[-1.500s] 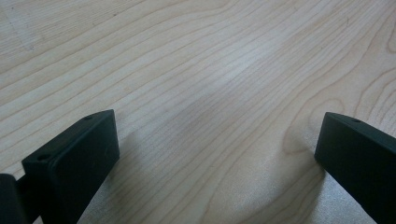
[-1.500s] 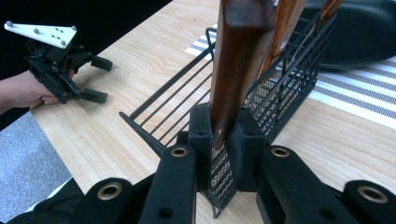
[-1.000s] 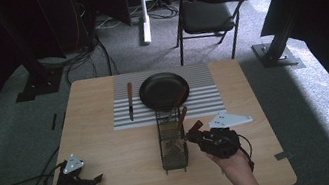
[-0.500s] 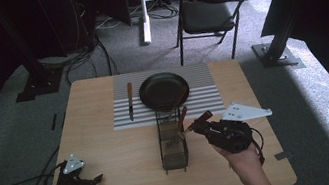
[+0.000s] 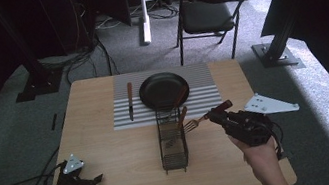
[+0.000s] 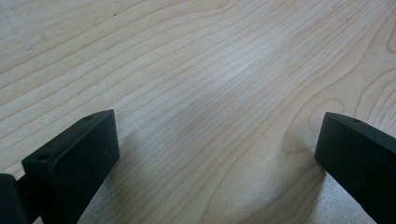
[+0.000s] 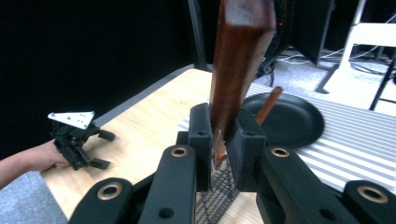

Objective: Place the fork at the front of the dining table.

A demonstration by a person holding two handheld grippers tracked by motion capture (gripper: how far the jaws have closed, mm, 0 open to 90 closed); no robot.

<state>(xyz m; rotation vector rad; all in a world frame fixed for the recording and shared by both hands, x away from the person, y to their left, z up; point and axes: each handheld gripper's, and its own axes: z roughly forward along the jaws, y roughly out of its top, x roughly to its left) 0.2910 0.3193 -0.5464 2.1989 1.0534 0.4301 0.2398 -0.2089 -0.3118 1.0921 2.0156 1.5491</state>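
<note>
Wooden table (image 5: 111, 147): wire caddy (image 5: 172, 142) with two utensils; fork (image 5: 197, 123) clamped in right gripper (image 5: 216, 112); left gripper (image 5: 97, 180) agape, empty.

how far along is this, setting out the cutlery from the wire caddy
Done: a wooden-handled knife lies on the striped grey placemat, left of the black round plate. In hand: the right gripper is shut on the wooden handle of a fork, lifted beside the black wire caddy. Left: placing that fork; another wooden-handled utensil stands in the caddy. The left gripper rests open on the wooden table.
</note>
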